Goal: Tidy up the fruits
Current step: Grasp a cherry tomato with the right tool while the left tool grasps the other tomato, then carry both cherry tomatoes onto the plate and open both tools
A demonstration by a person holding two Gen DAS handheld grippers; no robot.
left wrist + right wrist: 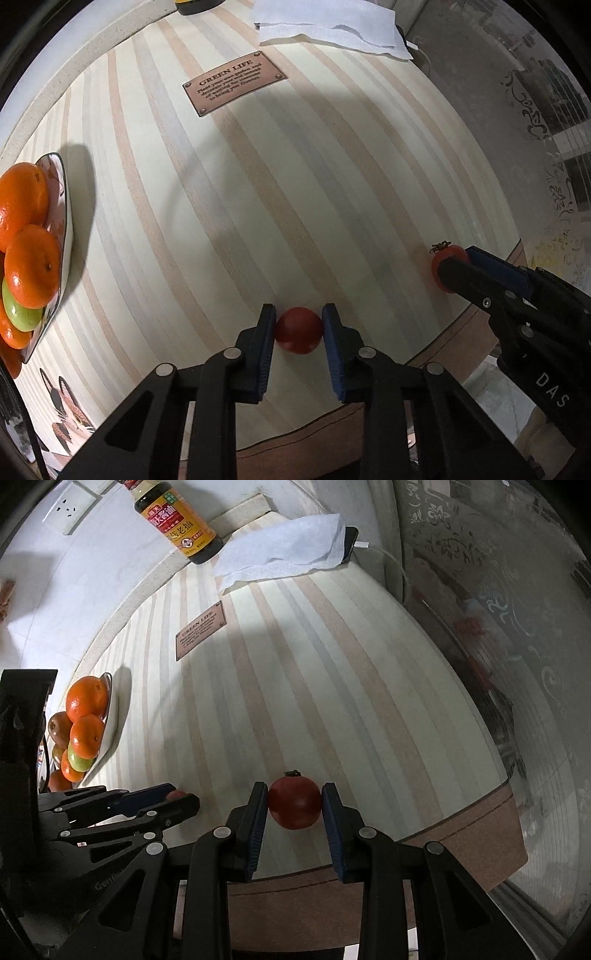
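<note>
A: What did the left tool (298, 328) have?

B: Its blue pads (266, 332) were pressed on both sides of a small red tomato (297, 329), which sat right at the tips, low over the striped surface (258, 206). The tool pointed down at it.

A: And the right tool (294, 805)?

B: It was clamped on a second tomato (294, 803), a bigger one with its dark stem cap turned away from the tool. From the left camera that tool came in from the right side, its fingers shut round the tomato near the surface's rounded edge.

A: How did the two tools stand to each other?

B: Side by side, near but apart. In the right camera the left tool lay just to the left, with a sliver of red showing between its fingers.

A: Where was the rest of the fruit?

B: Farther out, to the left of both tools, a plate (110, 716) held a heap of oranges (87, 698) with a green fruit (82, 761) tucked among them. It was well apart from both tomatoes.

A: And beyond that?

B: Ahead of the tools a brown label (235, 83) reading GREEN LIFE lay on the surface. Past it was a white paper towel (284, 550), partly covering a phone (351, 541), and a dark sauce bottle (176, 520) at the far edge by the wall.
</note>
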